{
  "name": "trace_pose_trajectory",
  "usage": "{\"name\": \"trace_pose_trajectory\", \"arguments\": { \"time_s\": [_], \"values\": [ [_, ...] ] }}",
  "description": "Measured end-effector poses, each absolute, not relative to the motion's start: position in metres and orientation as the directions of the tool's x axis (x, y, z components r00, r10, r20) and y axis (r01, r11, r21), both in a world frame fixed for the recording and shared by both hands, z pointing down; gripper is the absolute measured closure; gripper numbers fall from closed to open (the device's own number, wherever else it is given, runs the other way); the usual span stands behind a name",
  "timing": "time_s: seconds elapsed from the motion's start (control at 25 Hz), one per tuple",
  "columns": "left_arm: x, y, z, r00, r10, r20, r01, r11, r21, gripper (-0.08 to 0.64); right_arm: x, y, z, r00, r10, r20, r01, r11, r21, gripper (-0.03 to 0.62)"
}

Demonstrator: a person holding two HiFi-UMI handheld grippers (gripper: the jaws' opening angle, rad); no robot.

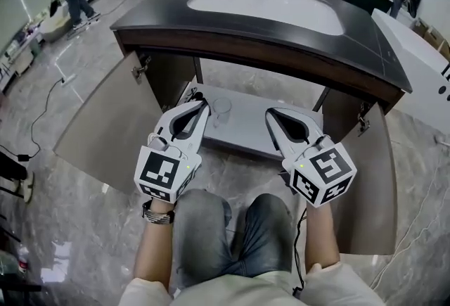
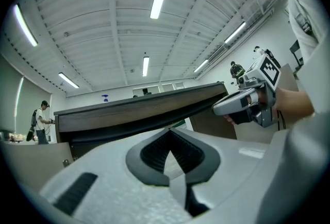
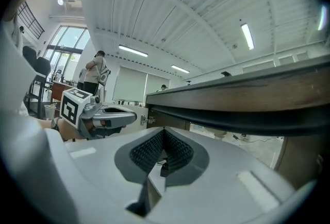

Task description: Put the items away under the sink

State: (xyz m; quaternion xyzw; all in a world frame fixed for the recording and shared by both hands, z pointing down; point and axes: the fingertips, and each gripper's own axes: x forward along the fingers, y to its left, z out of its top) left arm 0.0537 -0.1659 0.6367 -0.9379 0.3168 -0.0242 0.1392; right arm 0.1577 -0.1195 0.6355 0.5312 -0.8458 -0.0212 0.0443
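Under-sink shelf [image 1: 259, 120] with clear glass [image 1: 221, 112]

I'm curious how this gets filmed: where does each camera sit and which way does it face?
Head view: on the person's head, facing steeply down into the cabinet under the sink; forearms, knees, left gripper, right gripper show.
Left gripper view: on the left gripper, facing along its shut jaws at the countertop.
Right gripper view: same, from the right gripper.
Shared: each gripper view shows the other gripper.

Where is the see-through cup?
In the head view, the clear cup stands on the shelf under the sink, just right of the left gripper.
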Motion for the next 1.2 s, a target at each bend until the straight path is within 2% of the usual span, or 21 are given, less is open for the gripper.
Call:
{"name": "trace_pose_trajectory", "arguments": {
  "time_s": [0.36,0.52,0.64,0.84,1.2],
  "values": [
    [0.07,-0.157,0.613,0.827,-0.558,-0.068,-0.552,-0.784,-0.283,0.555,0.171,-0.116,0.605,-0.407,-0.914,0.007,-0.908,0.405,0.106,0.588],
    [0.074,-0.166,0.595,0.833,-0.537,-0.13,-0.549,-0.777,-0.309,0.555,0.18,-0.122,0.594,-0.356,-0.935,-0.004,-0.925,0.352,0.14,0.588],
    [0.069,-0.182,0.569,0.8,-0.571,-0.181,-0.599,-0.753,-0.273,0.555,0.177,-0.132,0.571,-0.354,-0.935,-0.002,-0.926,0.35,0.145,0.588],
    [0.064,-0.201,0.497,0.803,-0.578,-0.147,-0.596,-0.767,-0.24,0.555,0.165,-0.164,0.499,-0.393,-0.919,0.013,-0.913,0.392,0.112,0.588],
    [0.068,-0.217,0.318,0.798,-0.587,-0.134,-0.602,-0.774,-0.193,0.555,0.179,-0.186,0.34,-0.353,-0.934,0.051,-0.93,0.357,0.085,0.588]
  ]
}}
